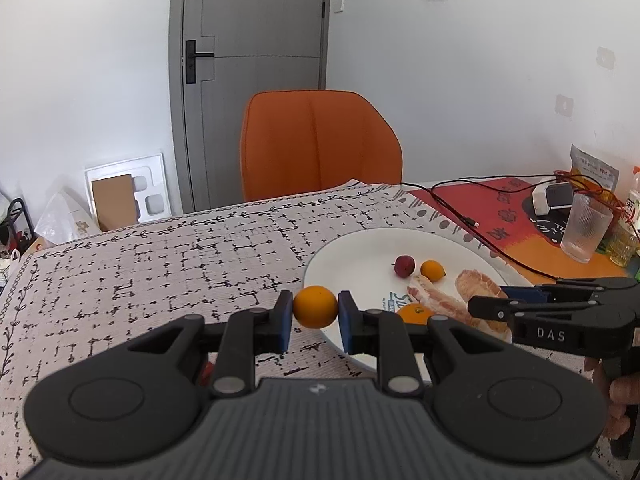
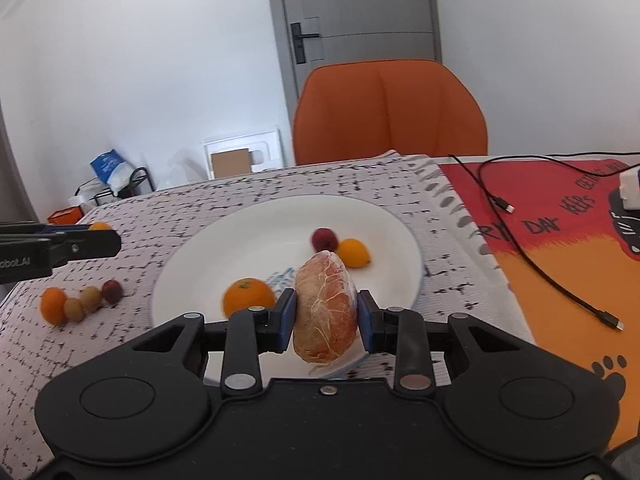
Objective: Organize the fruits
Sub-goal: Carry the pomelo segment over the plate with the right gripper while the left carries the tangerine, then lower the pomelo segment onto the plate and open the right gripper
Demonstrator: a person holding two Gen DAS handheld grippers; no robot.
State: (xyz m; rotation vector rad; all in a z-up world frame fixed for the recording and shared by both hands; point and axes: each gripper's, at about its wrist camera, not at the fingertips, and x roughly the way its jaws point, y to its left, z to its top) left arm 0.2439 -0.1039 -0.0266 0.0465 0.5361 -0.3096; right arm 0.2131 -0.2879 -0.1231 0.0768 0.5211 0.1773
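The bench (image 2: 280,184) wears a speckled cloth, with a red-orange mat (image 2: 560,240) to the right. On the cloth sits a white plate (image 2: 208,256); left of it lies a row of small fruits (image 2: 80,302). Black cables (image 2: 532,256) cross the mat; a ribbed glass (image 1: 586,226) stands far right

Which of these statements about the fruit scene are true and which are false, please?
1. The left gripper holds an orange. True.
2. The right gripper is open and holds nothing. False: it is shut on a peeled pomelo piece.
3. The plate is bare. False: a red fruit and two orange fruits lie on it.
4. Four small fruits lie in a row on the cloth, left of the plate. True.
5. The chair is blue. False: it is orange.
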